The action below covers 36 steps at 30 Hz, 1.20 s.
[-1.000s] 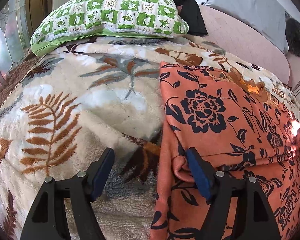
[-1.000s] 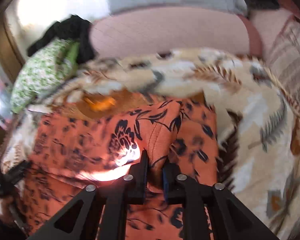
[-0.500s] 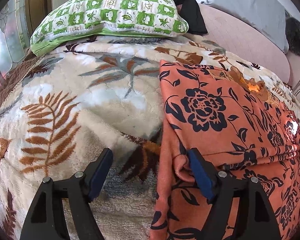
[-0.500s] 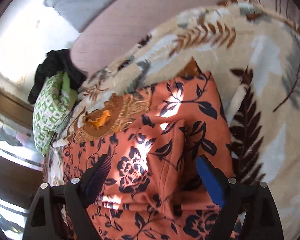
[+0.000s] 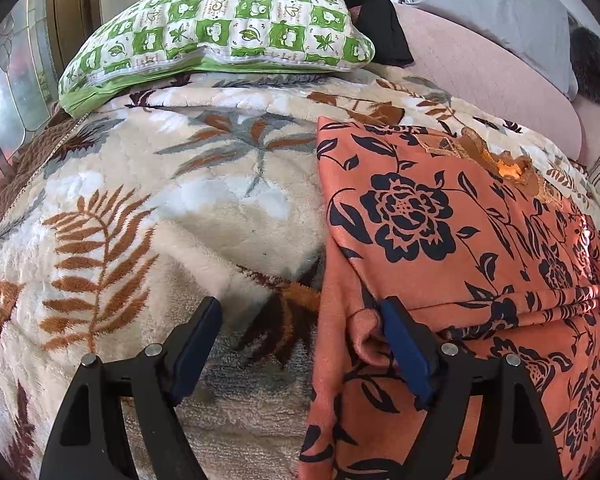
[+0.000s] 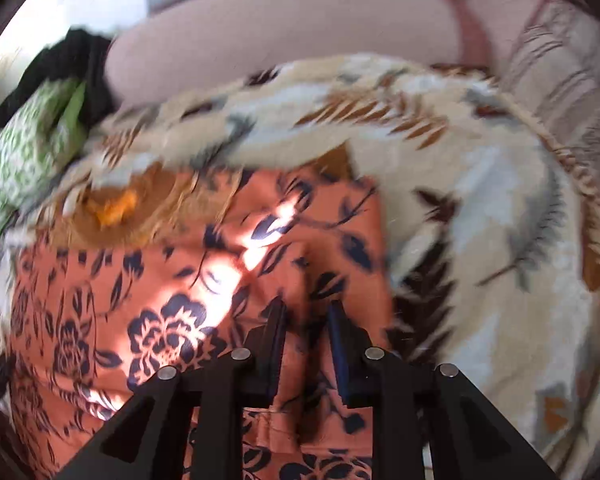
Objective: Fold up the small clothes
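Note:
An orange garment [image 5: 440, 240] with a black flower print lies partly folded on a leaf-patterned blanket [image 5: 160, 208]. My left gripper [image 5: 300, 316] is open at the garment's left edge, its right finger against a fold, holding nothing. In the right wrist view, which is blurred, my right gripper [image 6: 306, 312] has its jaws close together around a raised fold near the right side of the garment [image 6: 148, 300]. An embroidered orange neckline [image 6: 116, 208] shows at the garment's far side.
A green-and-white checked pillow [image 5: 216, 28] lies at the head of the bed, with dark clothing [image 5: 364, 4] behind it. A pink cushioned headboard [image 5: 488, 80] and a grey pillow [image 5: 500, 8] stand at the back right.
My right gripper, open half a second ago, has narrowed onto a fold of the garment and the view has swung. My left gripper has stayed open in place.

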### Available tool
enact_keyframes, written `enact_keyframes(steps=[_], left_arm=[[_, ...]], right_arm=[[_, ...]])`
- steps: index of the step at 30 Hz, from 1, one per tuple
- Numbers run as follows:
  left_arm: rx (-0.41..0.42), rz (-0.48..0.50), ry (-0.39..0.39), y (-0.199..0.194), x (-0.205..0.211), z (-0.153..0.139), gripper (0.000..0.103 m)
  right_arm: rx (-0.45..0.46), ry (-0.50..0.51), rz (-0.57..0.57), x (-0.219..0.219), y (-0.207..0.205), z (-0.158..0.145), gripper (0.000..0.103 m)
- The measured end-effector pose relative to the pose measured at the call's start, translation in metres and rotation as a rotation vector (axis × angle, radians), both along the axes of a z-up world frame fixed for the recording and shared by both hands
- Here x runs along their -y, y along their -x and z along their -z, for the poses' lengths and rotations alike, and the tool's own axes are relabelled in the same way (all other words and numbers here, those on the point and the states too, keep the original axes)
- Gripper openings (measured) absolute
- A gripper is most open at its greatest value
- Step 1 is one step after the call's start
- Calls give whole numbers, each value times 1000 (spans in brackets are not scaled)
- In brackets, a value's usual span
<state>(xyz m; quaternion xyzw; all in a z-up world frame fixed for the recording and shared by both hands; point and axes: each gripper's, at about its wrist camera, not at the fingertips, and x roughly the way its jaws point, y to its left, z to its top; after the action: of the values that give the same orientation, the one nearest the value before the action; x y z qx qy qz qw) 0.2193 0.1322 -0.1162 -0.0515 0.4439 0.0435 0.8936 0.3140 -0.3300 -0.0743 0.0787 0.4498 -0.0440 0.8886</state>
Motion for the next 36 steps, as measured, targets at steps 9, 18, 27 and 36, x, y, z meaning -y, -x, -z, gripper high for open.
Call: enact_keyframes(steps=[9, 18, 27, 36], left_arm=[[0, 0, 11, 0, -2, 0, 82], [-1, -3, 15, 0, -2, 1, 84], [-9, -2, -18, -2, 3, 2, 86], [3, -6, 8, 1, 0, -1, 87]], right_arm=[[-126, -467, -65, 4, 18, 43, 87], [41, -539, -85, 13, 3, -3, 85], [54, -613, -53, 26, -10, 15, 86], [94, -478, -61, 27, 25, -3, 85]])
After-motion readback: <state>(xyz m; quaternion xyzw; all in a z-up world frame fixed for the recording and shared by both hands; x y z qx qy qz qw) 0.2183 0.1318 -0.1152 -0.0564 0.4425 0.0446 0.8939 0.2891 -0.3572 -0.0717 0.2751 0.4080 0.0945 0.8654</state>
